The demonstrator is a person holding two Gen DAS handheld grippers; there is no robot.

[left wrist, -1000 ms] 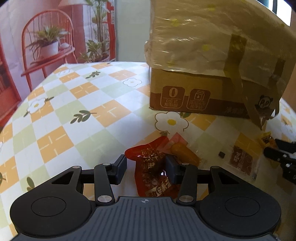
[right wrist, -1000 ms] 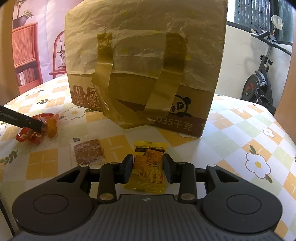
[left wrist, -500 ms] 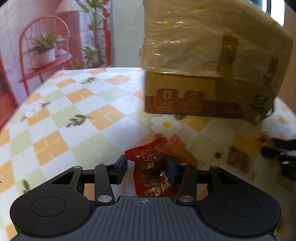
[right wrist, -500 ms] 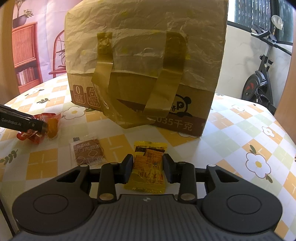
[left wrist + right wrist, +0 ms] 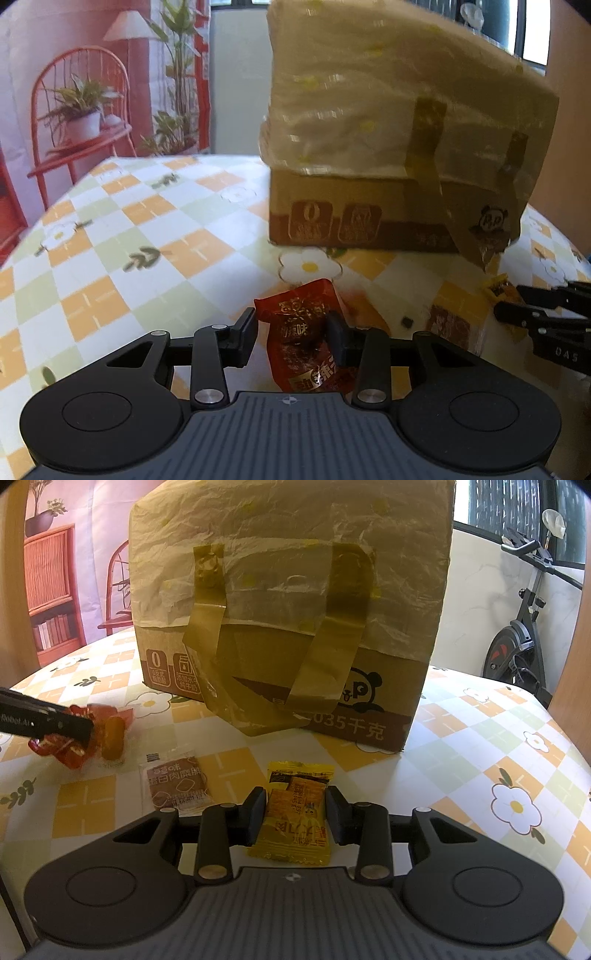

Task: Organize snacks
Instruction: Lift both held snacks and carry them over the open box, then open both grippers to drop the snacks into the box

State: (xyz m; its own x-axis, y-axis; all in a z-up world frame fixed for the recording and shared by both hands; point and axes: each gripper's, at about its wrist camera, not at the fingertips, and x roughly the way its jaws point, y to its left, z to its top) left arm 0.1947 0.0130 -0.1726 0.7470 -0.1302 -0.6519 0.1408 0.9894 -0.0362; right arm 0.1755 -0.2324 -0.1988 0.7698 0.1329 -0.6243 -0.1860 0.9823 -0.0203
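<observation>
On the checked table: two hand-held grippers work in front of a taped cardboard box [image 5: 291,602], each over a small snack packet.
Red packet [image 5: 303,332]: light, crinkly foil, soft and slippery by the look; best pinched across its middle, not its sealed ends.
Left gripper [image 5: 291,334]: jaws narrow, pressing the red packet's sides; packet seems lifted off the table [image 5: 110,258].
Yellow packet [image 5: 295,816]: light, flat, pliable film; grip across its width.
Right gripper [image 5: 295,816]: jaws narrow, flanking the yellow packet, which lies flat between them; contact cannot be told.
Brown sachet [image 5: 175,786]: flat on the table, untouched, between the grippers.
</observation>
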